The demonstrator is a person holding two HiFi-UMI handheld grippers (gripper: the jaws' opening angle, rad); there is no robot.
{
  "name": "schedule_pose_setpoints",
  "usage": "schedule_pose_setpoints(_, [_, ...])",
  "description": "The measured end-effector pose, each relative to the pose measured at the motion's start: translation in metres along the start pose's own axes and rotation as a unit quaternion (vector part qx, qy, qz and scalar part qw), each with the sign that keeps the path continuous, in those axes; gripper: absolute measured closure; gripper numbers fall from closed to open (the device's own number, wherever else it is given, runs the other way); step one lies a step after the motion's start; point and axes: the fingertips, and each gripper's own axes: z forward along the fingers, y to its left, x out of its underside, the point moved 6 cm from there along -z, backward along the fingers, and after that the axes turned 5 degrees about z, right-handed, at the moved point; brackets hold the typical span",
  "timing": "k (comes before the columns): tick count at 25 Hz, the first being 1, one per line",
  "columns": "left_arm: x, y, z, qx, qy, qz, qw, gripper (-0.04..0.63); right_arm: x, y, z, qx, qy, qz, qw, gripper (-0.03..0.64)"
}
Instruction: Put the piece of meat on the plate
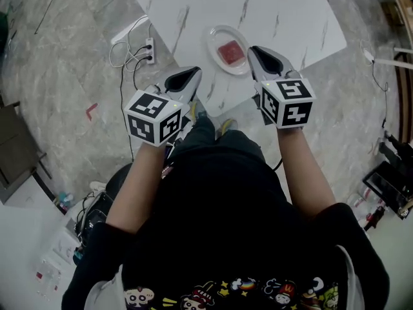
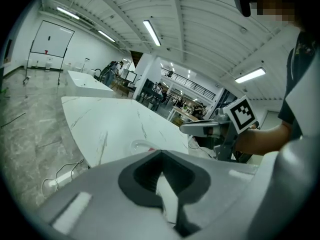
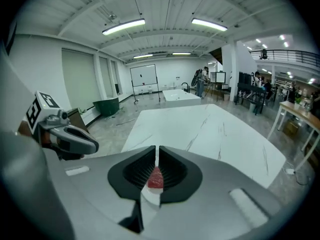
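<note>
Meat (image 1: 231, 52) lay on plate (image 1: 213, 37). Right gripper (image 1: 253, 49) just beside plate, jaws together, empty. Left gripper (image 1: 193, 72) near plate, jaws together, empty.

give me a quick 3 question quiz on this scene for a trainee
1. True or false: the meat lies on the plate.
2. Which gripper is nearer the plate? A) left gripper B) right gripper C) both touch it
3. Fill in: the plate stands on the white ___.

Key: 1 true; 2 B; 3 table.
</note>
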Motion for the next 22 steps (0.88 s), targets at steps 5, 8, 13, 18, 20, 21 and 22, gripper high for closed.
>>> schedule_pose_setpoints(5, [-0.015,-0.007,-0.006,0.008,-0.005,0.027,0.9996,0.595,-0.016,0.009,-0.041,0.011,-0.046,0.006,0.999,0.590])
schedule_pose_setpoints(8, [-0.021,-0.014,-0.006,0.012,-0.006,0.036,0.9993,0.595,-0.017,0.012,-0.057,0.011,-0.055,0.012,0.998,0.591])
schedule_pose_setpoints(13, [-0.034,-0.025,-0.005,0.024,-0.016,0.060,0.9978,0.595,-0.015,0.017,-0.073,0.011,-0.075,0.021,0.997,0.592])
schedule_pose_setpoints(18, [-0.047,-0.034,-0.010,0.021,-0.031,0.076,0.9964,0.595,-0.020,0.024,-0.090,0.001,-0.099,0.020,0.995,0.592])
schedule_pose_setpoints(20, [-0.050,-0.038,-0.012,0.018,-0.033,0.079,0.9962,0.595,-0.021,0.024,-0.095,-0.001,-0.105,0.020,0.994,0.592])
schedule_pose_setpoints(21, [-0.050,-0.039,-0.012,0.018,-0.033,0.079,0.9961,0.595,-0.020,0.023,-0.096,-0.001,-0.105,0.020,0.994,0.592])
schedule_pose_setpoints(22, [-0.050,-0.040,-0.011,0.016,-0.033,0.079,0.9962,0.595,-0.018,0.020,-0.095,0.000,-0.104,0.019,0.994,0.592])
